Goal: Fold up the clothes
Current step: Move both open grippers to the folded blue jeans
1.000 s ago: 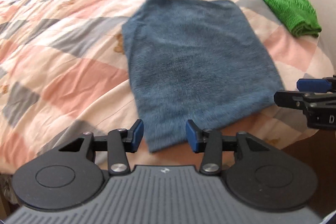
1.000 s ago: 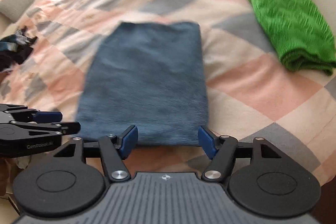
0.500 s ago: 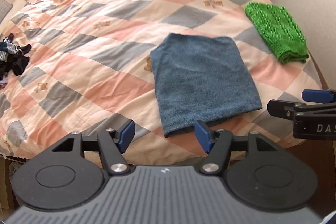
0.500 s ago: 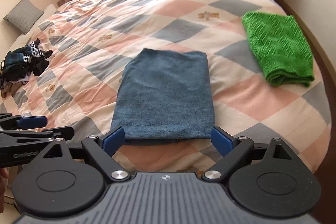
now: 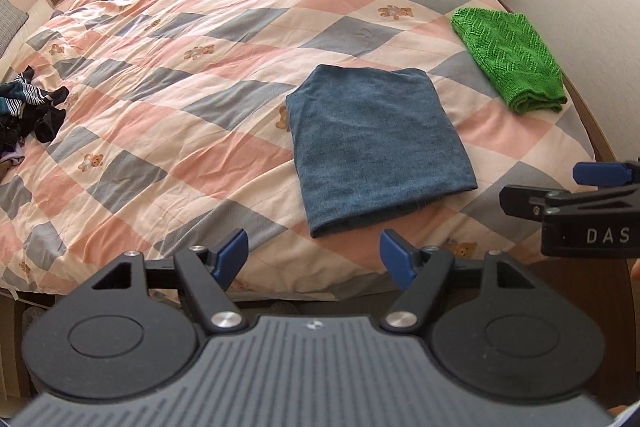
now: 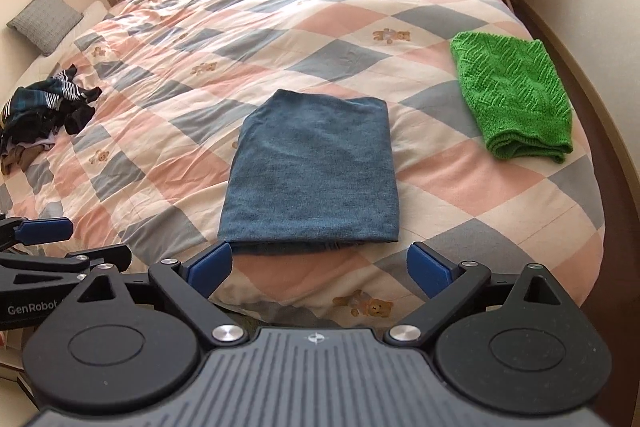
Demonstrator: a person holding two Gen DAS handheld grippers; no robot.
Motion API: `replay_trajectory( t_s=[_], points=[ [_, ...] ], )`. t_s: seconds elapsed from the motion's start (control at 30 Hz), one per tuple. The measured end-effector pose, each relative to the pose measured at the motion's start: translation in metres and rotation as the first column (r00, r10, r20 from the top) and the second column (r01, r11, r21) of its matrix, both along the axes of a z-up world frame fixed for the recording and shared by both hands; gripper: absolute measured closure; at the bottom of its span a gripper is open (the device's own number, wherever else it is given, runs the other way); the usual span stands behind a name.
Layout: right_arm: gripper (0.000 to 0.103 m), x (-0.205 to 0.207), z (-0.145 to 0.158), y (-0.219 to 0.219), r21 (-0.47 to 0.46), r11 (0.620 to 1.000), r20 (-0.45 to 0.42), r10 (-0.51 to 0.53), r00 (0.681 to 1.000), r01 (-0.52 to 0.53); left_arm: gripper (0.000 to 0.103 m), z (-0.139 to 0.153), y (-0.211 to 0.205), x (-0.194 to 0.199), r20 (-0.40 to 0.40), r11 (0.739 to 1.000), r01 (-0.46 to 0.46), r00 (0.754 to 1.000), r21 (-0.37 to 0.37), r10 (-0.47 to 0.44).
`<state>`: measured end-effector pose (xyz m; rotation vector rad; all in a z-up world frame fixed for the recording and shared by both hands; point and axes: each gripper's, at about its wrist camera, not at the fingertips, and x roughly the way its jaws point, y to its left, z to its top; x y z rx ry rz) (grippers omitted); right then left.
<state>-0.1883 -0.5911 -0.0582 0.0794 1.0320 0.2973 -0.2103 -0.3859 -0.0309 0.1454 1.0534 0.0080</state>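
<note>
— On the checked pink, grey and cream quilt of the bed [image 5: 168, 131]?
— Folded blue-grey knit garment [image 6: 312, 171], flat, neat rectangle, near the foot edge.
— Beside it?
— Folded bright green knit garment [image 6: 512, 99], well apart to the right. Far left, crumpled heap of dark and striped clothes [image 6: 40, 115], unfolded.

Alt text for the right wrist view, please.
A folded blue garment lies flat on a checked quilt, just beyond the open, empty right gripper. A folded green knit sits to its right, a heap of dark clothes far left.
</note>
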Motion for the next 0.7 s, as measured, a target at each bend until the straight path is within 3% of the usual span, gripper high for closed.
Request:
replay_trajectory(
  t_s=[0.23,0.7],
  points=[
    [0.005,-0.004,0.002,0.007,-0.05,0.998,-0.024,0.025,0.999,-0.026,0.027,0.005,-0.002,-0.003,-0.01,1.0,0.004,1.0,-0.012,-0.004],
    [0.004,0.018,-0.018,0.01,-0.084,0.996,-0.094,-0.001,0.996,-0.007,0.02,-0.02,0.001,0.024,-0.086,0.999,0.025,0.996,-0.032,-0.028]
  ],
)
